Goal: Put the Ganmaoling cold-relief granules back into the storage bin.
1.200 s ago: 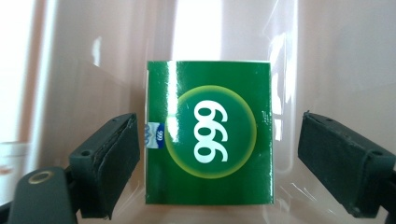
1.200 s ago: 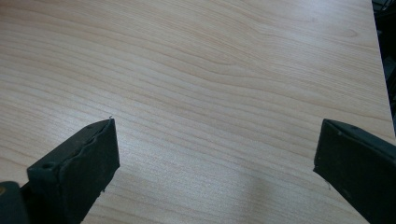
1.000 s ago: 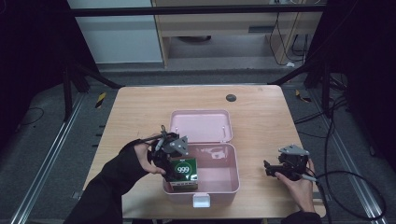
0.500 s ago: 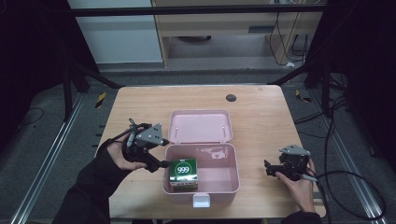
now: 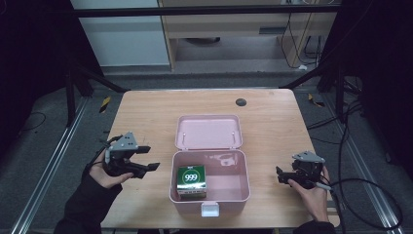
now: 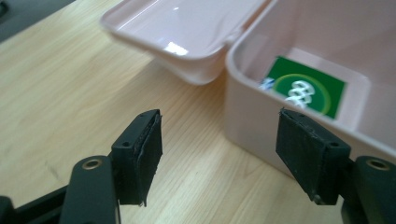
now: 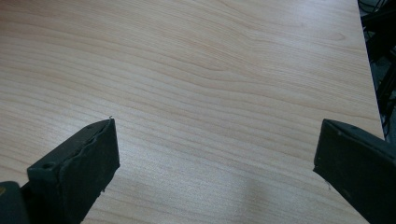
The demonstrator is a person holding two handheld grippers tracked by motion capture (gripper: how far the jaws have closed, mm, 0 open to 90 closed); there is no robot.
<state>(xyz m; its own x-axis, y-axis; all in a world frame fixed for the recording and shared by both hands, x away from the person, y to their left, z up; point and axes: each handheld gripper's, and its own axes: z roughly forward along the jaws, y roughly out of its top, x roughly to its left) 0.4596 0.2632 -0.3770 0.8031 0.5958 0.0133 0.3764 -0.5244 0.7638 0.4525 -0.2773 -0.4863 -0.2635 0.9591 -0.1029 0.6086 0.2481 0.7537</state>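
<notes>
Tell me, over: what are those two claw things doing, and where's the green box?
Left gripper open, empty, beside pink case. Right gripper open over bare table. Green box inside case, lid open. Nothing in the way.

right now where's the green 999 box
In the high view the green 999 box sits inside the open pink case, against its left wall, just right of the open left claw.

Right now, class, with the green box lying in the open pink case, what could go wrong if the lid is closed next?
1. The green box sits near the pink case front-left wall; if it stands proud, the lid may jam.
2. The left gripper, jaws open beside the case, could nudge it sideways.
</notes>
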